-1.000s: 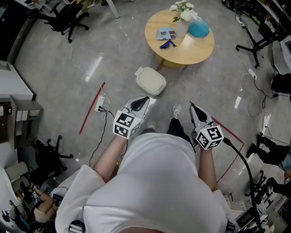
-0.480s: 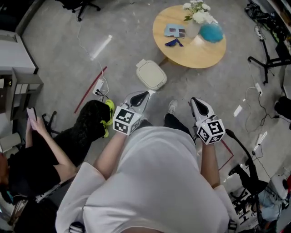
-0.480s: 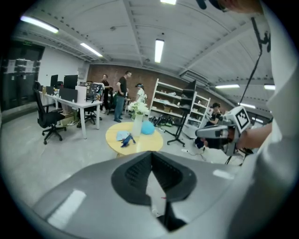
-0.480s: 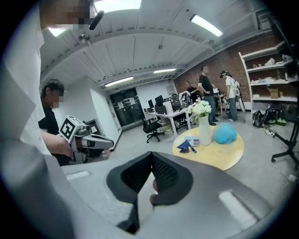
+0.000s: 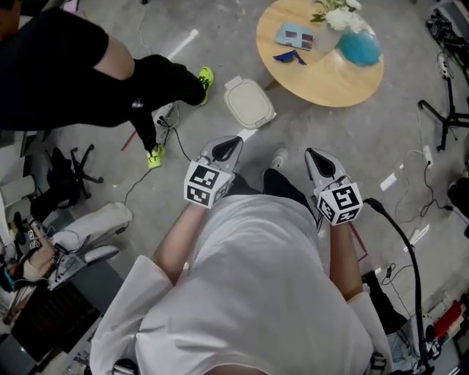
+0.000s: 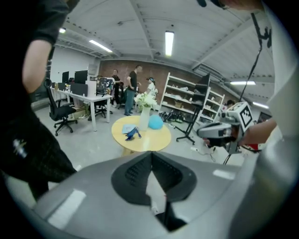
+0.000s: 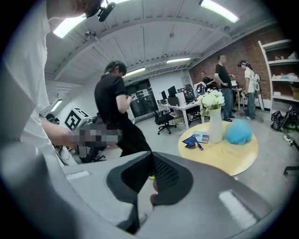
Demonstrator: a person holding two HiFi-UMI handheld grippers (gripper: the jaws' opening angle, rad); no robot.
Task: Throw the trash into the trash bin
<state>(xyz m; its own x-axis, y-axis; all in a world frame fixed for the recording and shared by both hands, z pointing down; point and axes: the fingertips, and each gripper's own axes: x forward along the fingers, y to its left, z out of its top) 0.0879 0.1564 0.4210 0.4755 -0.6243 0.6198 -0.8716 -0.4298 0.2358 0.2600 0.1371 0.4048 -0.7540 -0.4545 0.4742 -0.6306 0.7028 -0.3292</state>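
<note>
The trash, a crumpled blue wrapper (image 5: 290,56), lies on the round yellow table (image 5: 322,80) at the far right of the head view; it also shows as the wrapper (image 6: 132,134) and the wrapper (image 7: 192,141) in the gripper views. The trash bin (image 5: 249,103), with a cream lid, stands on the floor just left of the table. My left gripper (image 5: 231,141) (image 6: 150,156) and right gripper (image 5: 312,154) (image 7: 152,158) are held in front of my body, well short of the table, both shut and empty.
The table also holds a vase of white flowers (image 5: 338,10), a blue fluffy ball (image 5: 360,48) and a small booklet (image 5: 296,33). A person in black (image 5: 80,69) walks at the upper left. Cables and a power strip (image 5: 165,113) lie on the floor; a stand (image 5: 448,110) is at right.
The person in black has walked from the left edge up to the upper left. The table and bin have shifted rightward and up in view. Both grippers stay shut in front of me.
</note>
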